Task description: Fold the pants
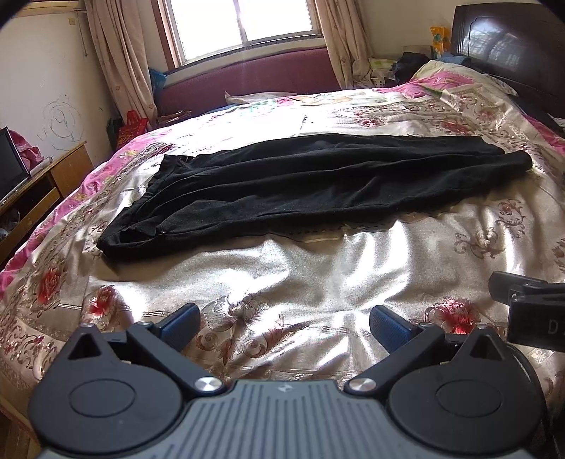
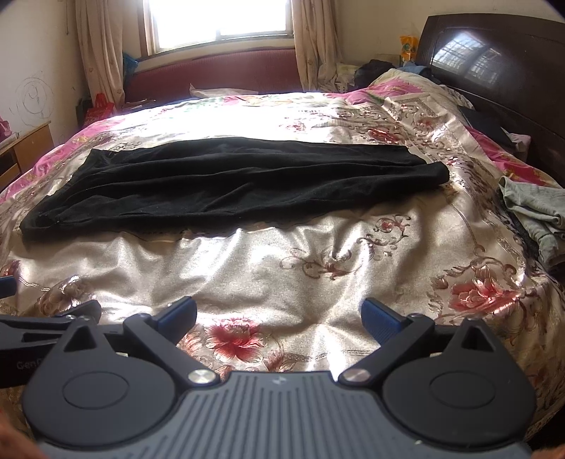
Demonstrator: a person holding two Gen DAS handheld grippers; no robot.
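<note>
Sunlight is pouring through the window (image 1: 243, 21) behind the bed, and it is glaring off the satin floral quilt (image 1: 303, 268) that is covering the mattress. Black pants (image 1: 303, 183) are lying flat across the middle of that quilt, folded lengthwise with one leg stacked on the other, the waistband end pointing toward the wooden desk (image 1: 42, 183) and the cuffs reaching toward the dark headboard (image 1: 508, 46). Seen from the right wrist camera, the pants (image 2: 226, 183) are stretching the same way, and a crumpled grey-green garment (image 2: 536, 212) is sitting at the quilt's edge on the headboard side, well apart from them. Both tools are hovering over bare quilt on the near side of the pants, touching nothing. The left gripper (image 1: 284, 326) is standing with its blue-padded fingers spread wide, gripping nothing. The right gripper (image 2: 279, 317) is likewise gaping wide and empty, close beside the left one.
</note>
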